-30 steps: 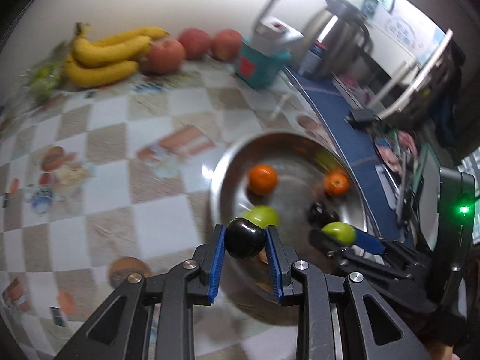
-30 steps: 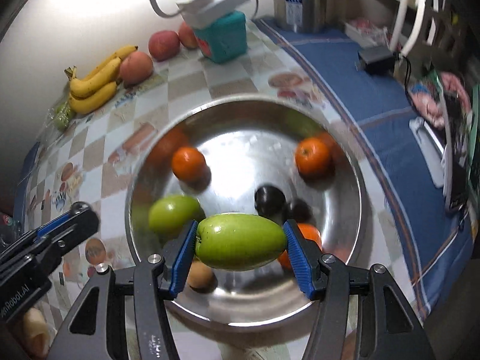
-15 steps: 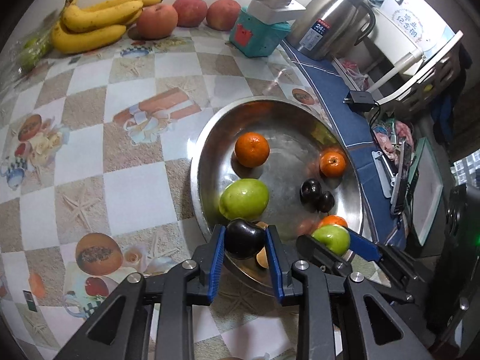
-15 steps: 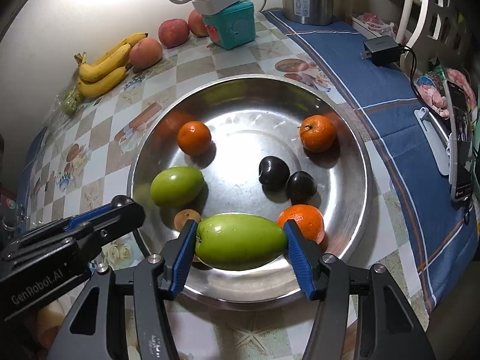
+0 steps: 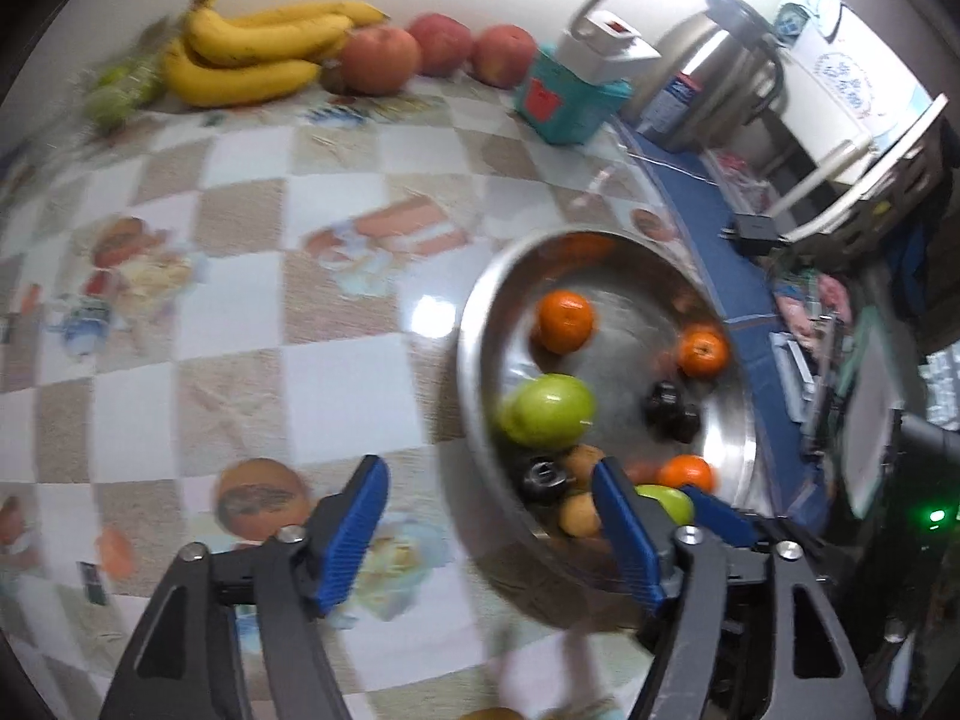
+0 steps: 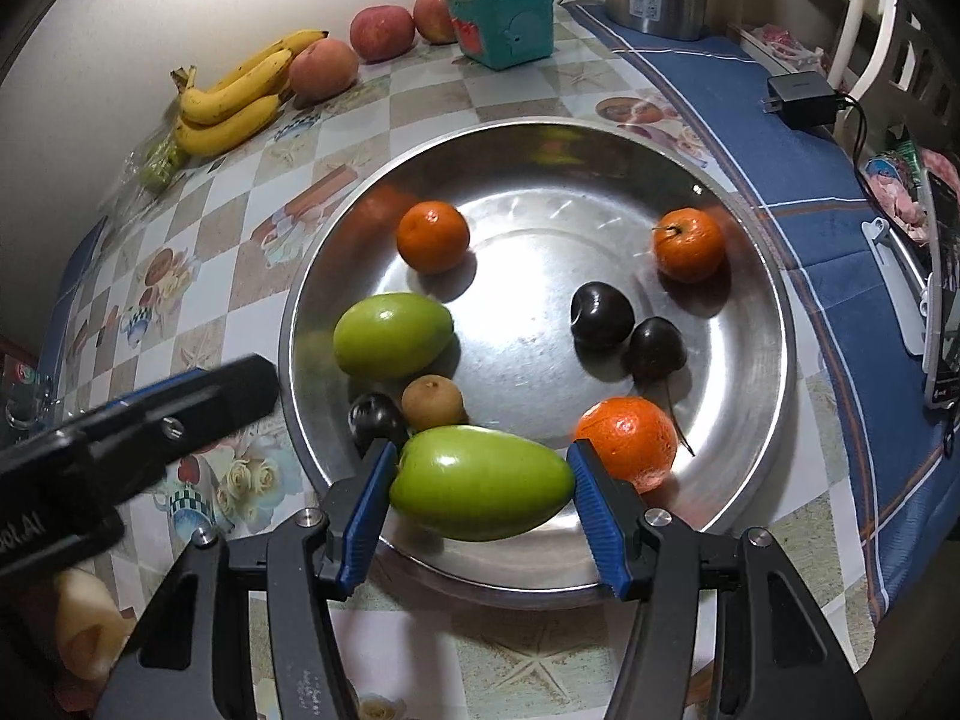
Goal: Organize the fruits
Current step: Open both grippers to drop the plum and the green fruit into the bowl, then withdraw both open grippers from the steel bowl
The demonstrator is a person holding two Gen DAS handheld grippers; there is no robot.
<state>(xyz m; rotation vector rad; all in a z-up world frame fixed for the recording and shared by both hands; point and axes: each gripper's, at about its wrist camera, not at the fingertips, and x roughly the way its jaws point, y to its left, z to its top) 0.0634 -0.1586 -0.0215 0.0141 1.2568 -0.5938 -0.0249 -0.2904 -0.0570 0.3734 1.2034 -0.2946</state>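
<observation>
My left hand-held gripper (image 5: 489,531) is opening with nothing between its jaws; the dark plum (image 6: 377,417) lies in the steel bowl (image 6: 774,324). My right hand-held gripper (image 6: 480,489) pinches a green mango (image 6: 480,483).

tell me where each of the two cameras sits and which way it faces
Left wrist: on the left gripper, looking steeply down at the tablecloth and the steel bowl; its own blue-padded fingers show, jaws opening, empty.
Right wrist: on the right gripper, looking down into the steel bowl; its fingers clamp a green mango, and the left gripper shows.
Shared: bowl, its oranges, bananas.
</observation>
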